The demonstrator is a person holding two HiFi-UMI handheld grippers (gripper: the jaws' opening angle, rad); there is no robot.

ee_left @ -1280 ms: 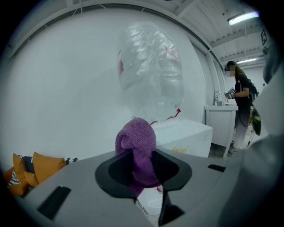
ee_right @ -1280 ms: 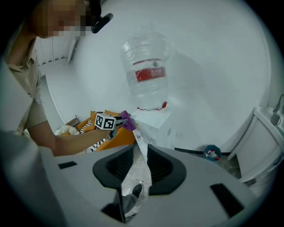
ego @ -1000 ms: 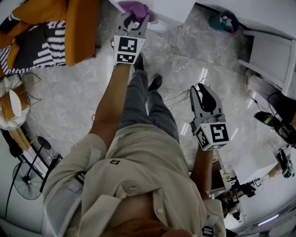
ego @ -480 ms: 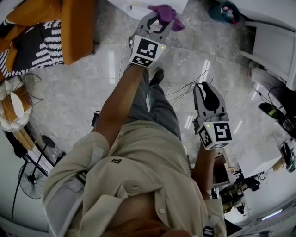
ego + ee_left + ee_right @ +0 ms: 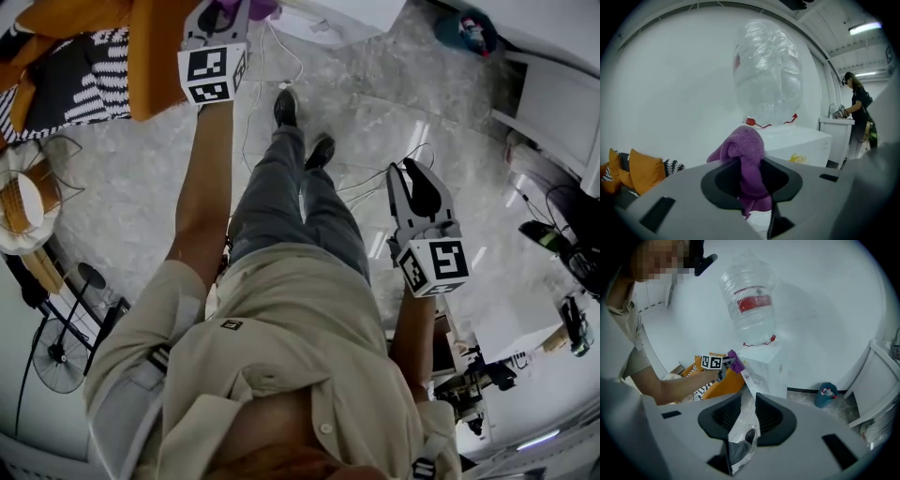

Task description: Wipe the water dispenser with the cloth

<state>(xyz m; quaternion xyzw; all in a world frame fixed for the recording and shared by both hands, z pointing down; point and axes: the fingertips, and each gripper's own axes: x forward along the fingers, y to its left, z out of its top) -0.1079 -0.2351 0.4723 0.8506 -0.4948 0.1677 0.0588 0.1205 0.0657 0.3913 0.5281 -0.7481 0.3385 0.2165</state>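
The water dispenser [image 5: 765, 367] is a white box against the wall with a clear bottle [image 5: 747, 301] upside down on top. In the left gripper view its body [image 5: 799, 140] and bottle [image 5: 768, 75] stand close ahead. My left gripper [image 5: 749, 161] is shut on a purple cloth [image 5: 743, 145] bunched between its jaws. From the right gripper view, the left gripper [image 5: 725, 363] holds the cloth [image 5: 736, 363] against the dispenser's upper left edge. In the head view the left gripper [image 5: 220, 14] is at the top edge. My right gripper [image 5: 412, 192] hangs lower right, jaws slightly apart and holding nothing.
An orange sofa [image 5: 159, 56] with a striped cushion [image 5: 75, 80] stands left of the dispenser. Cables [image 5: 272, 56] trail across the marble floor. A blue bin [image 5: 466, 33] and a white cabinet [image 5: 553, 103] are to the right. A floor fan [image 5: 56, 356] is lower left. Another person [image 5: 857, 103] works far right.
My left gripper has swung left and further up in the head view, carrying the purple cloth. The right gripper has hardly moved.
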